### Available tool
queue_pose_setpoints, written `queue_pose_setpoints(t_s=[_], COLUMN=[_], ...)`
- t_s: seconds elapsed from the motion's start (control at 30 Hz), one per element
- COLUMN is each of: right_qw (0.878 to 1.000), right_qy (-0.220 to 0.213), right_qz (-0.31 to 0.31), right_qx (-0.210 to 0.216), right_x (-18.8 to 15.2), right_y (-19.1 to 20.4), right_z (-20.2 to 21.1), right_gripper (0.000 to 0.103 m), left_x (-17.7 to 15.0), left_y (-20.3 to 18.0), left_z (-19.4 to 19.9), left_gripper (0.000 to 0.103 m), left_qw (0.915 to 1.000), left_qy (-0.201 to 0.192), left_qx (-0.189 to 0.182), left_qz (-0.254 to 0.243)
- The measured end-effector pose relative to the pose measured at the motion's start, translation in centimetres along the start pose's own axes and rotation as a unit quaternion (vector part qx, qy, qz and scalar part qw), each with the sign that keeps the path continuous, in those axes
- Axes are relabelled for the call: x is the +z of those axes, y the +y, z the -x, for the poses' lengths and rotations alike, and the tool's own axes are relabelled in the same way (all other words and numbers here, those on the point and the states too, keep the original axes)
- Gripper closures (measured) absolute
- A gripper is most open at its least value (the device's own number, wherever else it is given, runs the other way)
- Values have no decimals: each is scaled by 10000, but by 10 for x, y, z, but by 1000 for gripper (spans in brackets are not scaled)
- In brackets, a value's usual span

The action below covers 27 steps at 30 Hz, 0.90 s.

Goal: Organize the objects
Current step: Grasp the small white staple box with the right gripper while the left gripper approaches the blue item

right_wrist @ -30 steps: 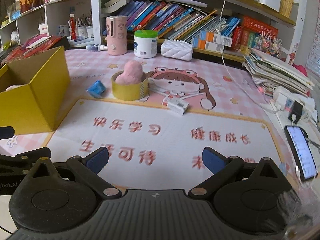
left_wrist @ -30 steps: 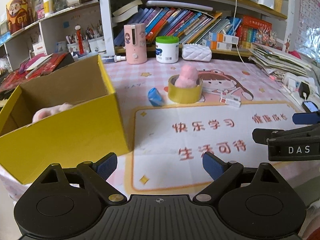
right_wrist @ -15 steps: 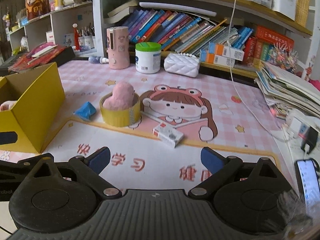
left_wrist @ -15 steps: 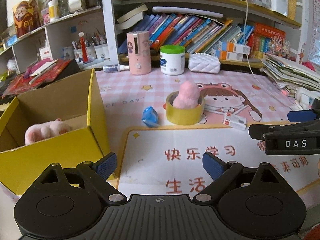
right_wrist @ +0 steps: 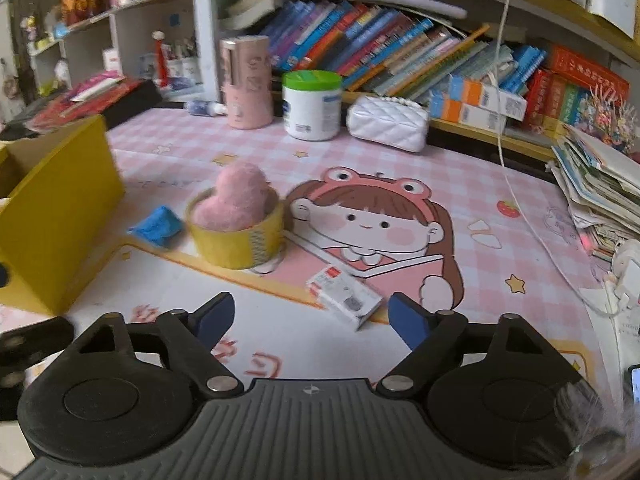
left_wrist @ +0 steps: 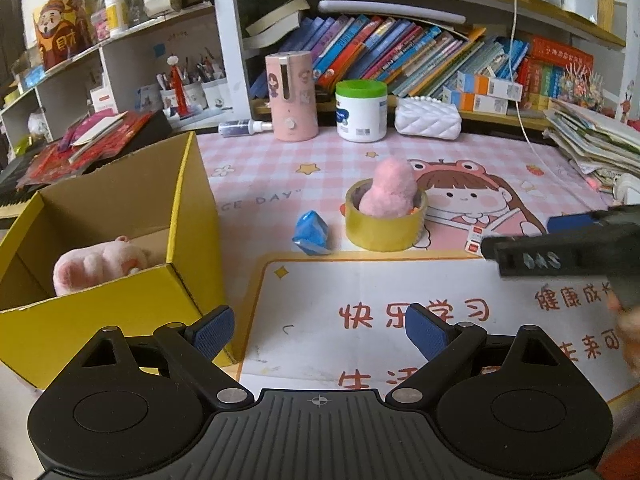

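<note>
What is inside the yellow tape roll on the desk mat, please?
A fluffy pink toy stands in the tape roll and sticks out above its rim. The roll's wall hides the toy's lower part, so whether anything else lies beneath it cannot be seen.

Rows of colourful books (left_wrist: 384,52) are being kept on a shelf behind a white green-lidded plastic jar (left_wrist: 361,111).
</note>
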State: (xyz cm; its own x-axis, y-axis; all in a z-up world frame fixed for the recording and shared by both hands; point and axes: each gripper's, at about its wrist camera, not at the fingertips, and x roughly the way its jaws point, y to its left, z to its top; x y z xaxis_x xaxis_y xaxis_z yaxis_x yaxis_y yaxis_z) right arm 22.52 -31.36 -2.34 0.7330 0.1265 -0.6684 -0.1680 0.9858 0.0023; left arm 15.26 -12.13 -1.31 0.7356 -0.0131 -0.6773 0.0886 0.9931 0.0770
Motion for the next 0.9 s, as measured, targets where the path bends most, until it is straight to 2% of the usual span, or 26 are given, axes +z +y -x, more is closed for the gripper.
queue_pose_setpoints(t_s=[0.37,0.53,0.63,0.9], right_qw=[9981,9981,9974,9985], right_qy=[363,289,360,232], right_qz=[-451,-398,-499,-459], right_qx=[-200,-379,-383,-202], right_x=[0,2,1,2], right_y=[-14,-13,-18,-27], right_z=[-62,-73,-79,-66], right_gripper=[35,38,43,45], left_x=[0,2,4,14], left_y=[-8,-12,-14,-17], left_z=[-2,-6,-10,-27], left_gripper=[9,9,9,10], left_qw=[9997,9995,9994,9997], left_qy=[70,81,112,175], left_qx=[-56,-132,-156,-194], left_qz=[-216,-280,-302,-32])
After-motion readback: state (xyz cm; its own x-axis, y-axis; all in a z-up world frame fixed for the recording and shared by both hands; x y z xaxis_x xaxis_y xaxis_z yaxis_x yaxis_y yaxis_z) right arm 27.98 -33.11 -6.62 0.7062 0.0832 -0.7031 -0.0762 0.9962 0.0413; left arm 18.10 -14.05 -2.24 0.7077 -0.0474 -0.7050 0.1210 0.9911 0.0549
